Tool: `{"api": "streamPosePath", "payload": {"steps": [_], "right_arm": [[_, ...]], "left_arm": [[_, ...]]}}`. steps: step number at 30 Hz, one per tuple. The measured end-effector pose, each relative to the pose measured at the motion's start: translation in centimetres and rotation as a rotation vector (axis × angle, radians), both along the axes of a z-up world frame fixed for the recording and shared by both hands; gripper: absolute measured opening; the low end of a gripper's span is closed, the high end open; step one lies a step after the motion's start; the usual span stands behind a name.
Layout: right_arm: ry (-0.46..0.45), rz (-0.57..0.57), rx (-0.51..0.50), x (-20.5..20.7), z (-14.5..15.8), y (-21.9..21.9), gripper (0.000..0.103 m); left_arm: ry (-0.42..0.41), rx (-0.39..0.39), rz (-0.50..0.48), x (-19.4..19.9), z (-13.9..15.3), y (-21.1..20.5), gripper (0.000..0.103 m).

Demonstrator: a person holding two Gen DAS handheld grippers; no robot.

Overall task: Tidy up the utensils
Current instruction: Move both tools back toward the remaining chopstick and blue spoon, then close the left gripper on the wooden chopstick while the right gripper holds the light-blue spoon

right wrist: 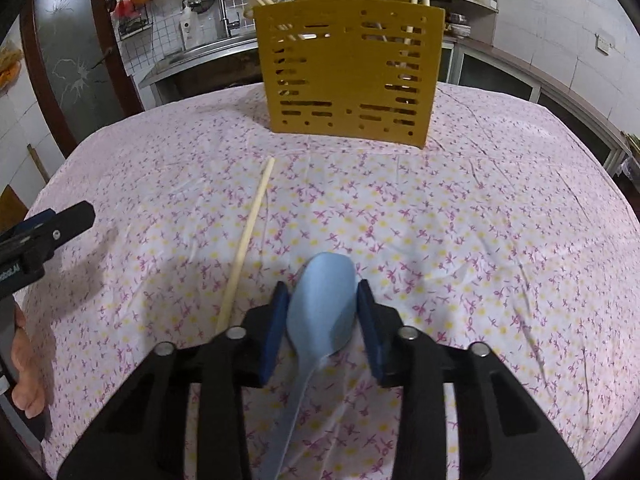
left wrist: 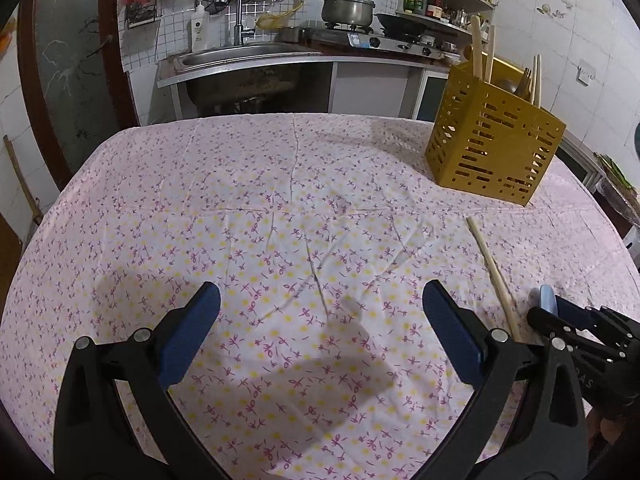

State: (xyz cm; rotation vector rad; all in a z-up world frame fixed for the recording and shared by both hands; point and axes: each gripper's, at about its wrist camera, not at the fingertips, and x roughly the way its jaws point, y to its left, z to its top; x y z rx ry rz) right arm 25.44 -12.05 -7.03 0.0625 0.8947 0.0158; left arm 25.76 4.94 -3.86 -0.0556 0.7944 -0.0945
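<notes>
My right gripper (right wrist: 323, 308) is shut on a light blue spoon (right wrist: 322, 300), its pads pressing both sides of the bowl, low over the floral tablecloth. A pale wooden chopstick (right wrist: 250, 236) lies on the cloth just left of it; it also shows in the left wrist view (left wrist: 494, 276). The yellow slotted utensil holder (right wrist: 348, 72) stands at the far side with chopsticks and spoons in it; in the left wrist view it is at the far right (left wrist: 492, 140). My left gripper (left wrist: 320, 308) is open and empty above the cloth. The right gripper shows at the lower right of that view (left wrist: 560, 316).
The table is covered by a pink floral cloth (left wrist: 280, 208). Behind it are a steel sink (left wrist: 248, 54), a stove with a pot (left wrist: 348, 8) and shelves with bottles. The left gripper's finger (right wrist: 60, 220) shows at the left edge of the right wrist view.
</notes>
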Motion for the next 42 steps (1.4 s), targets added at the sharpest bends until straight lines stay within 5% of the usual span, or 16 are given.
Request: {"api": "streamPosePath", "payload": {"steps": [13, 27, 29, 37, 42], "right_arm": [[-0.010, -0.001, 0.066, 1.1, 0.9, -3.3, 0.034], [-0.042, -0.070, 0.080, 3.5, 1.8, -10.2, 0.034], [-0.038, -0.086, 0.077, 3.7, 1.7, -11.1, 0.034], [-0.044, -0.113, 0.077, 3.8, 1.8, -13.0, 0.034], [-0.059, -0.114, 0.078, 4.0, 2.4, -13.5, 0.034]], "left_arm": [[0.032, -0.006, -0.042, 0.0, 0.9, -3.3, 0.098], [0.066, -0.020, -0.112, 2.5, 1.2, -11.7, 0.096], [0.083, -0.008, -0.122, 3.3, 0.8, -13.0, 0.091], [0.250, 0.034, -0.168, 6.8, -2.0, -16.4, 0.038], [0.283, 0.044, -0.158, 7.9, -2.0, -16.6, 0.030]]}}
